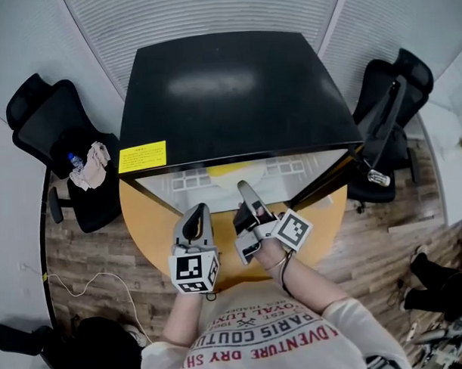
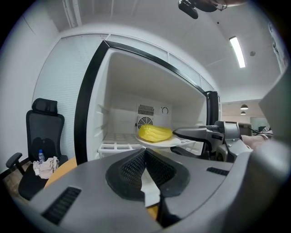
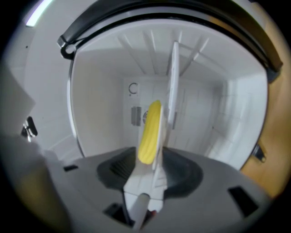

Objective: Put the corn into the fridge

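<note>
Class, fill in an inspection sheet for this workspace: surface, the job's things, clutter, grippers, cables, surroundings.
Surface: round wooden table carrying a small black fridge, its door open.
Job's things: corn lies on a white plate on the fridge's wire shelf.
Clutter: bottle and cloth on the left chair.
Grippers: left gripper shut and empty, in front of the fridge; right gripper open and turned on its side, jaws either side of the plate's rim.
Cables: one thin cable on the floor, left.
Surroundings: second chair at right; wooden floor.
</note>
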